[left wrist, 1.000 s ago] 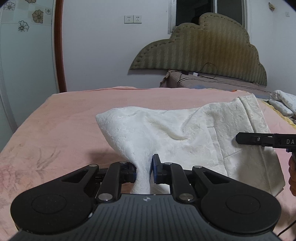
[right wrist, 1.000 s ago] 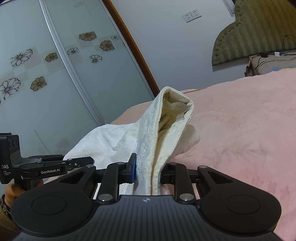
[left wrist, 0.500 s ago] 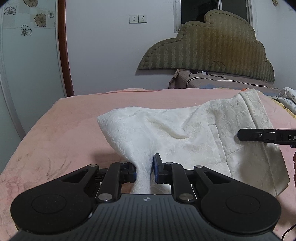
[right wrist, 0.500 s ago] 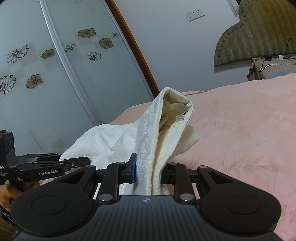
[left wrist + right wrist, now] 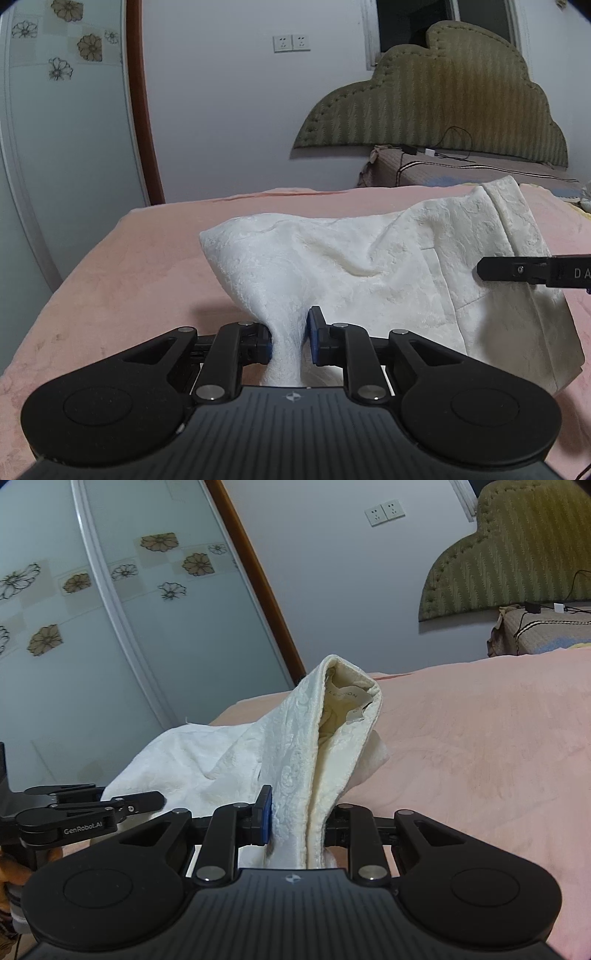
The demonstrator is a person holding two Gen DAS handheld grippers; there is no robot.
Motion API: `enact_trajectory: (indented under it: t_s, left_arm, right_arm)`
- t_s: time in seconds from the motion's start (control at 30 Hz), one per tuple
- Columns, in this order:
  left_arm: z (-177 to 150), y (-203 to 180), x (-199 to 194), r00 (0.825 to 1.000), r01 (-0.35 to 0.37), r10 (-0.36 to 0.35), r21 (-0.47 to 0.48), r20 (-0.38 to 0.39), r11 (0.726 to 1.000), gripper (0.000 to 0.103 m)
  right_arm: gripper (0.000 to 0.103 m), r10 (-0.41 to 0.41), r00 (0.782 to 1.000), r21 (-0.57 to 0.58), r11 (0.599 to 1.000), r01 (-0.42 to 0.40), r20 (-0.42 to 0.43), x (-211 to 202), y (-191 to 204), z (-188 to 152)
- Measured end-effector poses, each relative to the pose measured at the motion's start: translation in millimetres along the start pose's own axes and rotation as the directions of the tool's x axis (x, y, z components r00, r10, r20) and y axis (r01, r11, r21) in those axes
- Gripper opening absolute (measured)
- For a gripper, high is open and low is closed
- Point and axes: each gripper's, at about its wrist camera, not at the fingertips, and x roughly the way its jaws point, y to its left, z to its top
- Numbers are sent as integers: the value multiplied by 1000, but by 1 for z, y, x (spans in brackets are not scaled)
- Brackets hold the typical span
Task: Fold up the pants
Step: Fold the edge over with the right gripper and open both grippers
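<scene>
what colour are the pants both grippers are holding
Creamy white pants with an embossed floral texture, clearest in the left wrist view.

A home bedroom: a bed point(image 5: 147, 266) under a pink blanket, a padded olive headboard point(image 5: 436, 107) leaning on the wall, a flower-patterned sliding wardrobe door point(image 5: 92, 602), and wall sockets point(image 5: 291, 43).

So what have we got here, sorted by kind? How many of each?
Grippers: 2, left gripper and right gripper, both clamped on the cloth
White pants: 1
Pink bed cover: 1
Headboard: 1
Wall sockets: 2
Total: 7
</scene>
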Motion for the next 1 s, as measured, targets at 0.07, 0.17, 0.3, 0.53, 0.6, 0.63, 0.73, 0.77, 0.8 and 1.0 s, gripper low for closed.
enact_trajectory:
  t_s: [0.07, 0.17, 0.3, 0.53, 0.6, 0.63, 0.73, 0.77, 0.8, 1.0]
  left_arm:
    - [0, 2, 15, 999, -8, 7, -15, -31, 1000, 23]
    - [-5, 5, 34, 996, -27, 24, -29, -83, 999, 28]
    - [-10, 11, 40, 990, -93, 90, -20, -109, 995, 43]
    - [-19, 34, 4, 965, -254, 253, 7, -72, 967, 68]
    - [-24, 44, -9, 965, -250, 245, -53, -93, 967, 70]
    - [-28, 47, -15, 969, -234, 225, -81, -104, 969, 71]
    - [-41, 51, -35, 981, -164, 145, -148, -128, 975, 73]
    - [-45, 50, -41, 983, -150, 129, -161, -131, 976, 74]
    - [-51, 48, -48, 984, -137, 115, -171, -134, 976, 75]
    - [-73, 26, -78, 991, -62, 36, -191, -132, 980, 88]
  right_arm:
    - [22, -22, 1000, 5, 1000, 22, -16, 12, -4, 2]
    - [25, -43, 997, 17, 999, 44, -69, 29, -12, 0]
    - [39, -96, 986, 82, 991, 108, -136, 40, -28, -5]
    - [52, -261, 962, 78, 961, 267, -84, -3, -32, -13]
    - [52, -280, 957, 76, 955, 285, -69, -19, -26, -16]
    - [52, -272, 960, 76, 958, 276, -62, -27, -21, -18]
    - [68, -247, 968, 65, 966, 249, -46, -49, -2, -26]
    - [72, -246, 968, 49, 968, 248, -38, -56, 6, -28]
    - [72, -247, 969, 24, 968, 248, -30, -62, 16, -31]
    - [83, -215, 976, -126, 970, 209, -35, -93, 77, -49]
